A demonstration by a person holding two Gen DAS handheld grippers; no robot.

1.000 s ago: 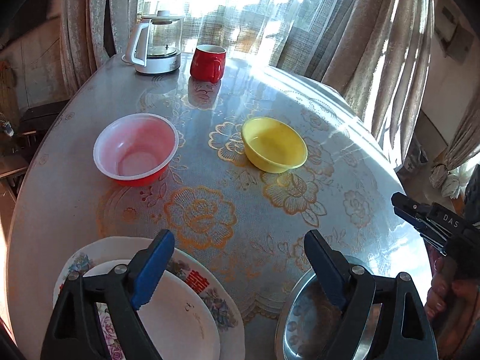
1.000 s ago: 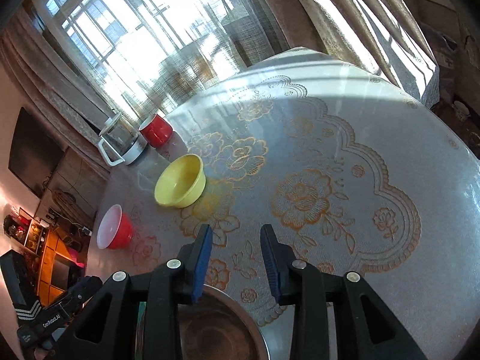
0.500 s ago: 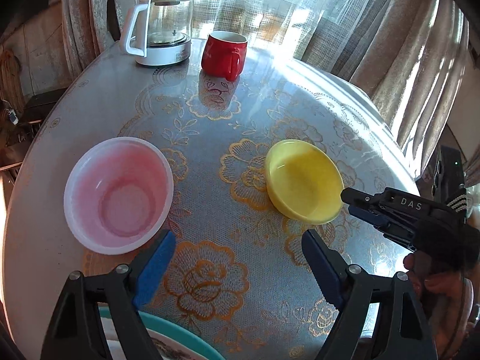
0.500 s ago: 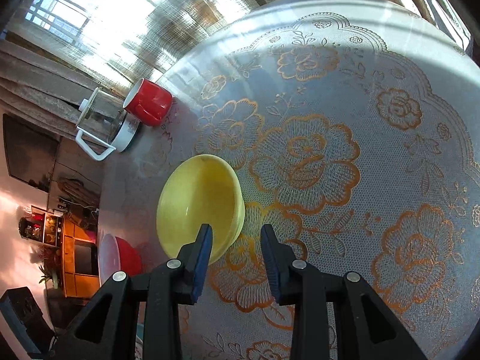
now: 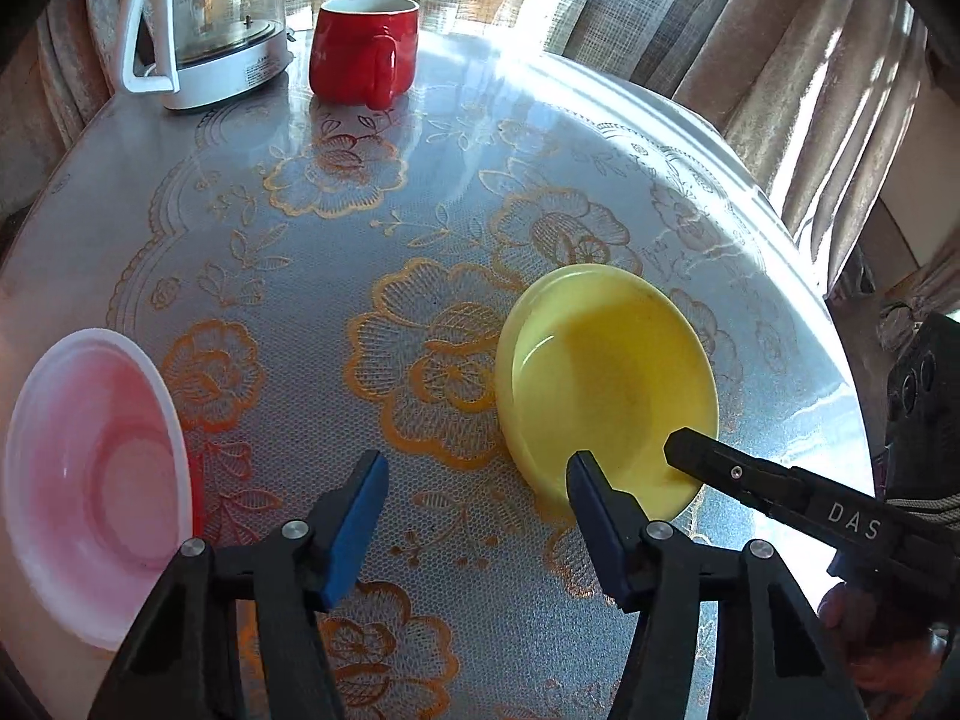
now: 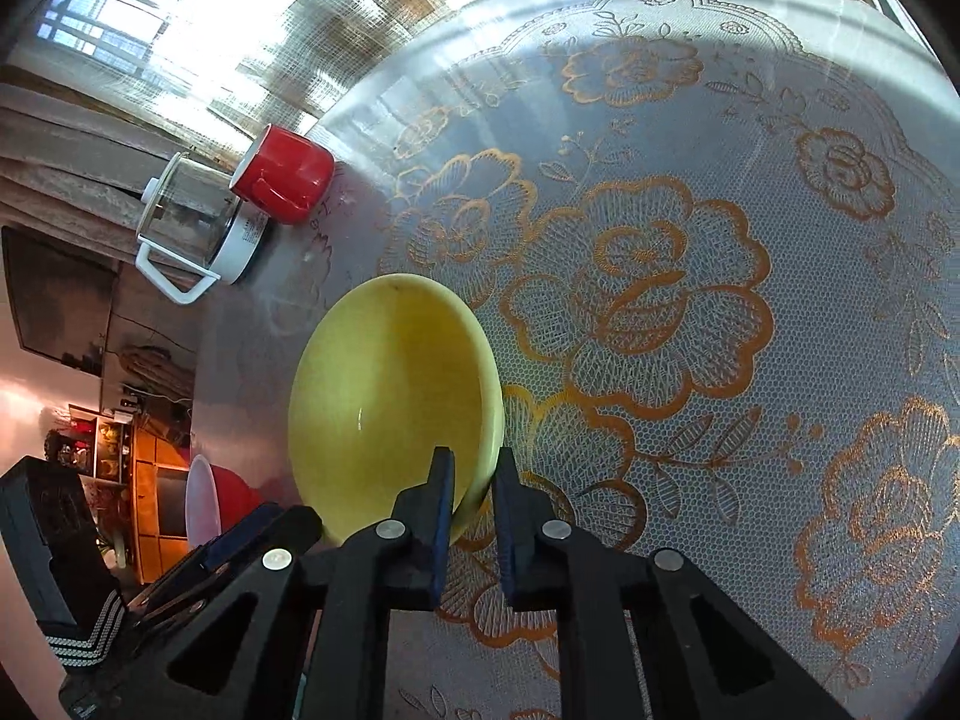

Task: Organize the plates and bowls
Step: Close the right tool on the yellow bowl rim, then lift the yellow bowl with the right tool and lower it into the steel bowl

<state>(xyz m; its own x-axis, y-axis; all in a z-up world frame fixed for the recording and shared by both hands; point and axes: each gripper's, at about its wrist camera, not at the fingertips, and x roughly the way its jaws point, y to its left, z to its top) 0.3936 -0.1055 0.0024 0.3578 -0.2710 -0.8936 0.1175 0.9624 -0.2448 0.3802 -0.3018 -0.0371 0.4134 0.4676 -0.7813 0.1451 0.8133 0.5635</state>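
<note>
Your right gripper has just closed on the near rim of the yellow bowl, one pad inside, one outside, at lower centre of the right wrist view. Your left gripper has been narrowing but stands apart over bare tablecloth, nothing between its pads, midway between the yellow bowl and the pink bowl at the lower left edge. You look to be at the pick-up step; next, lift the yellow bowl level and carry it toward the pink bowl for nesting, keeping the thin rim from slipping.
</note>
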